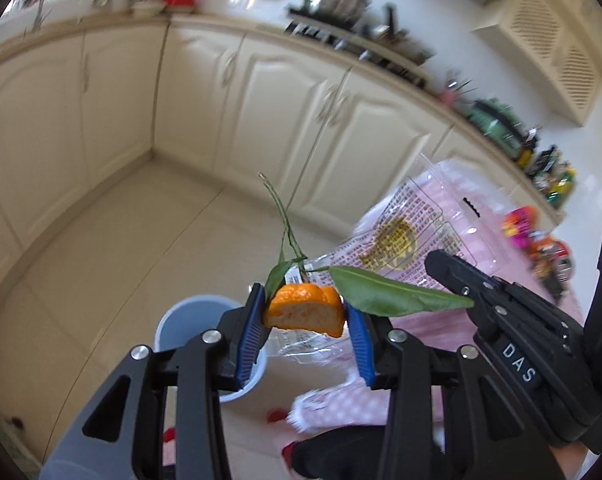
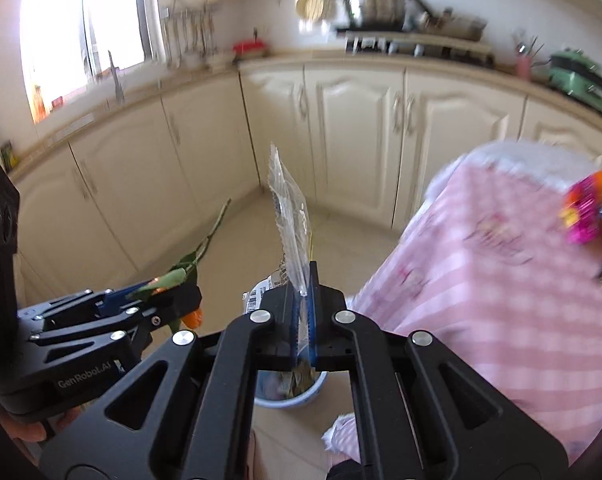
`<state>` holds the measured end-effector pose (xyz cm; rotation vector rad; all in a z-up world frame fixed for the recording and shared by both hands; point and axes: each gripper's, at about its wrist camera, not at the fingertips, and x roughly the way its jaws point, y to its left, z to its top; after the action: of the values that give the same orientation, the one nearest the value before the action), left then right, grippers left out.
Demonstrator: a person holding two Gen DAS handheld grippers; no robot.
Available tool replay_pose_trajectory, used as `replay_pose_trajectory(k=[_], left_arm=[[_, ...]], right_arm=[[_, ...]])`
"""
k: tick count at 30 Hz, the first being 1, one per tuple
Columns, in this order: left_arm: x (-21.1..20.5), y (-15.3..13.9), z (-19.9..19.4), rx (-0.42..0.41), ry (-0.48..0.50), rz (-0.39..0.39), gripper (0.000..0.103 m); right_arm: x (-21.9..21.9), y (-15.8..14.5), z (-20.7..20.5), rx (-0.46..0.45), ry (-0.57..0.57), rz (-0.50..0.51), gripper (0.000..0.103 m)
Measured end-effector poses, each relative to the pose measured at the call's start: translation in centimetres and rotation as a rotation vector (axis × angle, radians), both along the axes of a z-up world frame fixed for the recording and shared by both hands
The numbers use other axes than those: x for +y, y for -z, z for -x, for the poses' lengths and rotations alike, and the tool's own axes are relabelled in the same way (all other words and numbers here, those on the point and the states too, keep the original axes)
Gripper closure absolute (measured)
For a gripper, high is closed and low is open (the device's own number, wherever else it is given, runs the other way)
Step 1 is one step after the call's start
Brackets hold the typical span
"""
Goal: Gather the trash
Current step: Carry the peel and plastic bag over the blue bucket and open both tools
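Observation:
My left gripper (image 1: 305, 314) is shut on an orange peel (image 1: 305, 310) with a green stem and leaves (image 1: 397, 294), held in the air above the floor. A light blue trash bin (image 1: 189, 320) stands on the floor just below and to the left of it. My right gripper (image 2: 304, 304) is shut on a clear plastic wrapper (image 2: 291, 220), held upright above the same bin (image 2: 301, 394), which holds some trash. The right gripper shows at the right of the left wrist view (image 1: 453, 270), and the wrapper (image 1: 409, 236) hangs beside the peel. The left gripper with the peel (image 2: 192, 317) shows at the left of the right wrist view.
A table with a pink checked cloth (image 2: 501, 280) stands to the right, with colourful packets (image 2: 589, 208) on it. Cream kitchen cabinets (image 2: 349, 128) run along the back and left. The floor (image 1: 113, 248) is light tile.

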<state>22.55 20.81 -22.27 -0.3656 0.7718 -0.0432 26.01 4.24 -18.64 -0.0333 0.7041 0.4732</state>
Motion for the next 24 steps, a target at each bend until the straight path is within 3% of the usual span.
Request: replay_pose_trajectory(k=[11, 17, 19, 24], left_arm=[[5.4, 12.8, -6.3, 0.231, -0.071, 0.032, 0.064], [7.2, 15.8, -7.8, 0.245, -0.109, 0.067, 0.059], [7.6, 16.3, -7.8, 0.245, -0.126, 0.081, 0.048], [8.2, 17.1, -7.9, 0.249, -0.147, 0.100, 0.043]], right_arm=[[4.4, 11.9, -5.7, 0.186, 0.008, 0.110, 0.099], [5.3, 14.7, -7.0, 0.224, 0.011, 0.126, 0.099], [5.8, 15.4, -7.8, 0.237, 0.010, 0.135, 0.099], [6.6, 16.4, -8.2, 0.254, 0.012, 0.141, 0.099]])
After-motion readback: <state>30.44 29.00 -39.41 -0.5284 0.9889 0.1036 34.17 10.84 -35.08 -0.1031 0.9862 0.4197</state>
